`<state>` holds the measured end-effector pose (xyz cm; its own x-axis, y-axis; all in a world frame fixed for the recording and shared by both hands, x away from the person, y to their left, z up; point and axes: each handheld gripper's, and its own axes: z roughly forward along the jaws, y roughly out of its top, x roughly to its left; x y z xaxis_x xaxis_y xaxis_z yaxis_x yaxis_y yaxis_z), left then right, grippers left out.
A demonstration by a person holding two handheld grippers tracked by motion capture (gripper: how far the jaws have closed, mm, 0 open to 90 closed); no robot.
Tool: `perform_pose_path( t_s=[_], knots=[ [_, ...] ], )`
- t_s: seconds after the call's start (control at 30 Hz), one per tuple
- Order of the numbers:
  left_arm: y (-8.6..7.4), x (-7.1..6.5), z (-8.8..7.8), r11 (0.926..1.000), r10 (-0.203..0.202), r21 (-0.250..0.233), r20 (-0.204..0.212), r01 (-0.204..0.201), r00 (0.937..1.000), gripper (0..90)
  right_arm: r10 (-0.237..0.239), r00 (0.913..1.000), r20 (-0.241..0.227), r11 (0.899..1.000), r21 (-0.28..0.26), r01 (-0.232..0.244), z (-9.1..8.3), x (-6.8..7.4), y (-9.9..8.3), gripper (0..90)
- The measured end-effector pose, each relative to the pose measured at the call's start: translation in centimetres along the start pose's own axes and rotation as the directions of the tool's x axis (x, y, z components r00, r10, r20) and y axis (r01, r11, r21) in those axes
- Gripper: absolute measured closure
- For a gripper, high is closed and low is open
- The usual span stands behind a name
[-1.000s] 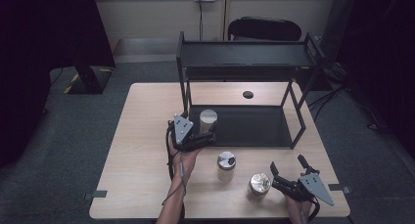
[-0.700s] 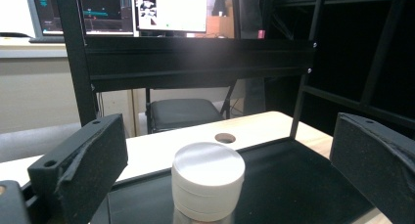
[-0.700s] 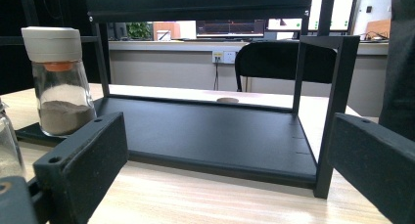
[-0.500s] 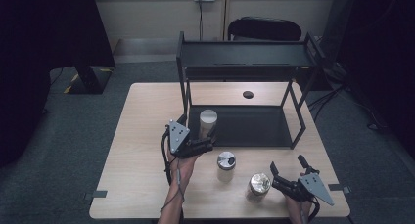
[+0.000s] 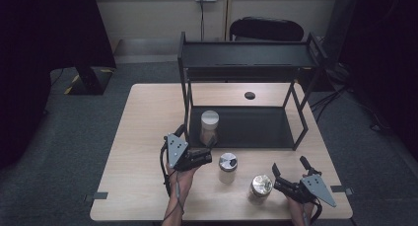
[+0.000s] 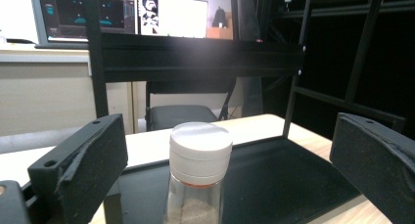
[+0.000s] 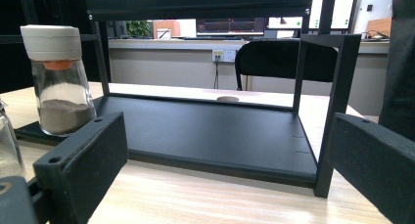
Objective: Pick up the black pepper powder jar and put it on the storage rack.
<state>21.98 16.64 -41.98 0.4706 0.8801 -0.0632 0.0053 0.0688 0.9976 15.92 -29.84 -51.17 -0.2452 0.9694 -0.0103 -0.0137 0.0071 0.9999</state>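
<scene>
spice jar (image 5: 209, 127) with the white cap stands upright on the lower tray of the black rack (image 5: 276, 130), at the tray's front left corner, and my left tongs (image 5: 209, 149) hang just in front of it, spread wide and holding nothing. in the left gripper view the jar (image 6: 199, 172) sits centred between the two jaws, not touched by either. to do this step well, i judge i should keep the jaws level with the glass body below the cap, stay centred, and mind the rack's front post just beside the jar, so nothing tips it.

my left hand (image 5: 181, 175) comes in from the bench's near edge, forearm running straight forward, tongs pointing up and to the right toward the rack. my right tongs (image 5: 291, 170) rest low near the bench's front right corner, also spread and empty, beside a gold-lidded jar (image 5: 260, 188). a third jar (image 5: 227, 167), with a grey and black lid, stands on the bench between the two tongs.
</scene>
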Motion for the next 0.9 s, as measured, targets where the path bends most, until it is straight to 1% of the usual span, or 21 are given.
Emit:
perform_pose_path(
  t_s=[0.03, 0.1, 0.17, 0.2, 0.27, 0.37, 0.43, 0.57, 0.63, 0.73, 0.83, 0.9],
  knots=[
    [0.0, -0.1, -0.5, 1.0, 0.0, -0.008, -0.005, 0.0, 1.0, 0.2, 0.0, 1.0, -0.001, 1.0, 0.001, 0.0, 0.0, 0.0, 0.0, 0.6],
    [0.0, -0.2, -0.9, 0.9999, -0.004, -0.015, -0.004, 0.004, 1.0, 0.2, 0.0, 1.0, -0.001, 1.0, -0.001, 0.0, 0.0, 0.0, 0.0, 0.6],
    [0.0, -0.3, -1.1, 0.9998, 0.001, -0.018, -0.004, -0.001, 1.0, 0.2, -0.001, 1.0, -0.002, 1.0, 0.0, 0.001, 0.0, 0.0, 0.0, 0.6],
    [0.0, -0.6, -1.3, 0.9997, 0.01, -0.021, 0.001, -0.01, 1.0, 0.2, -0.001, 1.0, -0.002, 1.0, -0.001, 0.001, 0.0, 0.0, 0.0, 0.6],
    [0.0, -0.9, -1.5, 0.9995, 0.02, -0.026, -0.003, -0.02, 0.9998, 0.2, -0.002, 1.0, -0.004, 1.0, -0.001, 0.002, 0.0, -0.1, 0.0, 0.6],
    [0.0, -0.9, -1.7, 0.9993, 0.012, -0.034, 0.002, -0.012, 0.9999, 0.2, -0.001, 1.0, -0.004, 1.0, 0.0, 0.001, 0.0, -0.1, 0.0, 0.6],
    [0.0, -1.0, -2.1, 0.9989, 0.011, -0.046, -0.002, -0.011, 0.9999, 0.2, 0.0, 1.0, -0.003, 1.0, 0.0, 0.0, 0.0, 0.0, 0.0, 0.6],
    [-0.1, -1.1, -2.5, 0.9986, 0.003, -0.053, -0.017, -0.004, 0.9999, 0.1, 0.0, 1.0, -0.002, 1.0, -0.002, 0.0, 0.0, 0.0, 0.0, 0.6],
    [-0.3, -1.1, -2.8, 0.9982, -0.006, -0.06, -0.023, 0.004, 0.9997, 0.1, 0.001, 1.0, 0.001, 1.0, -0.002, -0.001, 0.0, 0.0, 0.0, 0.6],
    [-0.6, -1.1, -3.0, 0.9979, -0.012, -0.065, -0.02, 0.011, 0.9997, 0.0, 0.001, 1.0, 0.0, 1.0, -0.003, -0.001, 0.0, 0.0, -0.1, 0.6],
    [-1.1, -1.2, -3.5, 0.9984, 0.003, -0.057, -0.022, -0.004, 0.9998, 0.0, 0.001, 1.0, -0.001, 1.0, -0.003, -0.001, 0.0, 0.0, -0.1, 0.6],
    [-1.3, -1.4, -3.7, 0.9984, 0.011, -0.055, -0.033, -0.013, 0.9994, 0.0, 0.001, 1.0, -0.001, 1.0, -0.003, -0.001, 0.0, 0.0, -0.1, 0.6]
  ],
)
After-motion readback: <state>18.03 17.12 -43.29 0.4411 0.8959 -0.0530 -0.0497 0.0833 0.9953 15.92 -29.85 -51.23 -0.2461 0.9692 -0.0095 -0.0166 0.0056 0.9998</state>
